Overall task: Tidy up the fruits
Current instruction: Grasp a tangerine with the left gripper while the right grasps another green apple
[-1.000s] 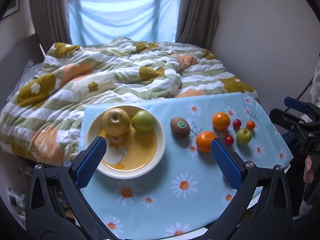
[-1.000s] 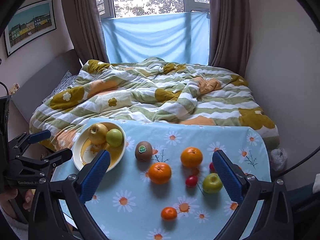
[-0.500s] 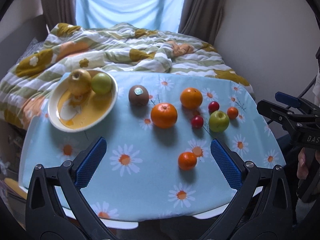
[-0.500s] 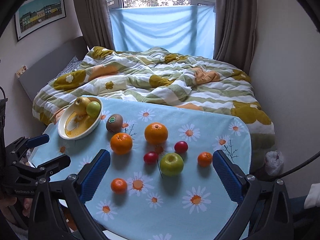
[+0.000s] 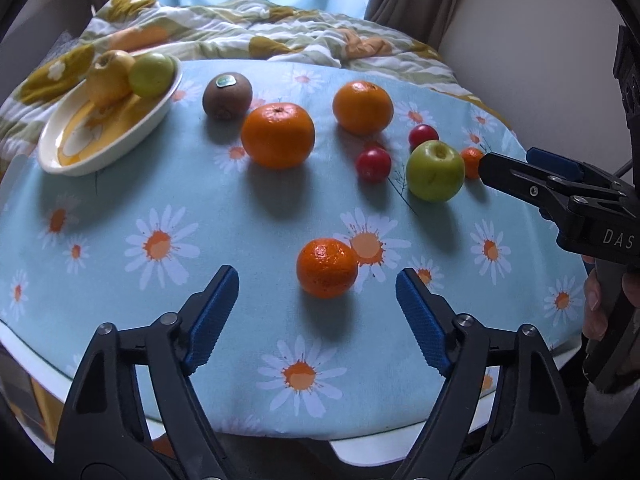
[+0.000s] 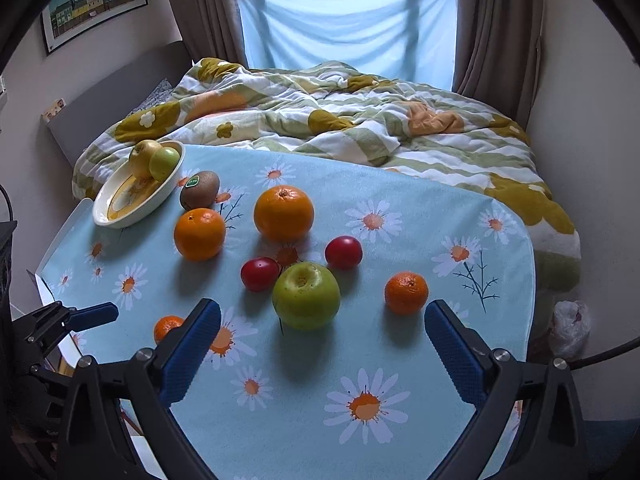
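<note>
On a table with a light blue daisy cloth (image 5: 168, 184), fruits spread out. In upper left of the left wrist view, a shallow cream bowl (image 5: 80, 160) with yellow inside, holding two fruits at its far end: a yellow apple (image 5: 108, 74) and, touching it on the right, a small green apple (image 5: 152, 74). Rest of the bowl bare.

Just right of the bowl, directly on the cloth, a brown kiwi (image 5: 227, 95) with a sticker. Right of it, two large oranges (image 5: 278, 135), the second one (image 5: 362, 107) farther back. At right centre, two small red fruits (image 5: 373, 164), a green apple (image 5: 435, 170) and behind it a small mandarin (image 5: 472, 162), partly hidden.

Low in centre, left gripper (image 5: 318, 296) with blue pads, jaws just closing in but apart, touching nothing. Just above the gap between the fingertips, a small mandarin (image 5: 327, 267) on the cloth, free of the pads.

In the right wrist view, right gripper (image 6: 322, 332) with jaws wide apart and holding nothing; green apple just above the gap, not touched. At right edge of the left wrist view, a hand (image 5: 600, 300) around the right gripper's handle. Behind the table, a bed with a flowered quilt (image 6: 320, 120).
</note>
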A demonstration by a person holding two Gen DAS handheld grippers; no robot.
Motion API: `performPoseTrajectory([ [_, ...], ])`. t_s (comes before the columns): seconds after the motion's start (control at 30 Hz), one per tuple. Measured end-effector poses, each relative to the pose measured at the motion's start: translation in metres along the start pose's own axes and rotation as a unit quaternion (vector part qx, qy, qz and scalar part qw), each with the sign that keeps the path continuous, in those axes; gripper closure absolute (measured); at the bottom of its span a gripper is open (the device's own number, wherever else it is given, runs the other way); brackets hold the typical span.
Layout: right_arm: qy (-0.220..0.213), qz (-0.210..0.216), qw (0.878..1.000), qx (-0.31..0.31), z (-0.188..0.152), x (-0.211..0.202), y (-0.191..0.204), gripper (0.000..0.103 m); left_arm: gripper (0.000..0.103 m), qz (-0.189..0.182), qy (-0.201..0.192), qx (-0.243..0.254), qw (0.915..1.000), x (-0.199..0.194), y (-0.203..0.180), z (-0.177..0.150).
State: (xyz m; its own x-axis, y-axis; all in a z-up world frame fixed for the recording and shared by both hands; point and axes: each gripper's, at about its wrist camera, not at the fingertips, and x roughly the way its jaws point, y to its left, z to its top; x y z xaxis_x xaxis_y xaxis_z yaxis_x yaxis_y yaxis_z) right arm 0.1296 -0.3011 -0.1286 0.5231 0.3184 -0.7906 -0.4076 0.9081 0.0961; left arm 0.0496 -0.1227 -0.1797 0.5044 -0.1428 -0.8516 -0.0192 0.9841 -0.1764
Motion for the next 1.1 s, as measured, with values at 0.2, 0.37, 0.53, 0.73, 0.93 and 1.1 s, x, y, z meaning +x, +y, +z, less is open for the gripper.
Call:
performPoseTrajectory([
  [0.2,0.017,0.009,1.000,-0.008,-0.004,0.022,-0.001,0.002,0.035,0.004,0.013,-0.004,0.9999,0.020,-0.002,-0.002],
  [0.37,0.028,0.015,0.999,-0.020,-0.008,0.035,0.001,0.002,0.051,0.008,0.015,0.001,0.9998,0.029,-0.002,-0.002],
  [0.53,0.037,0.025,0.999,-0.026,-0.009,0.046,0.002,0.009,0.060,0.012,0.015,0.015,0.9997,0.031,-0.006,0.000],
  [0.73,0.042,0.023,0.998,-0.039,-0.004,0.056,0.008,0.019,0.060,0.011,0.018,0.016,0.9996,0.030,-0.004,0.001],
  [0.93,0.050,0.022,0.997,-0.052,0.000,0.069,0.012,0.032,0.060,0.012,0.015,0.015,0.9997,0.030,-0.001,-0.001],
  [1.1,0.055,0.018,0.997,-0.056,0.001,0.073,0.014,0.041,0.060,0.012,0.014,0.013,0.9997,0.028,0.003,-0.003],
])
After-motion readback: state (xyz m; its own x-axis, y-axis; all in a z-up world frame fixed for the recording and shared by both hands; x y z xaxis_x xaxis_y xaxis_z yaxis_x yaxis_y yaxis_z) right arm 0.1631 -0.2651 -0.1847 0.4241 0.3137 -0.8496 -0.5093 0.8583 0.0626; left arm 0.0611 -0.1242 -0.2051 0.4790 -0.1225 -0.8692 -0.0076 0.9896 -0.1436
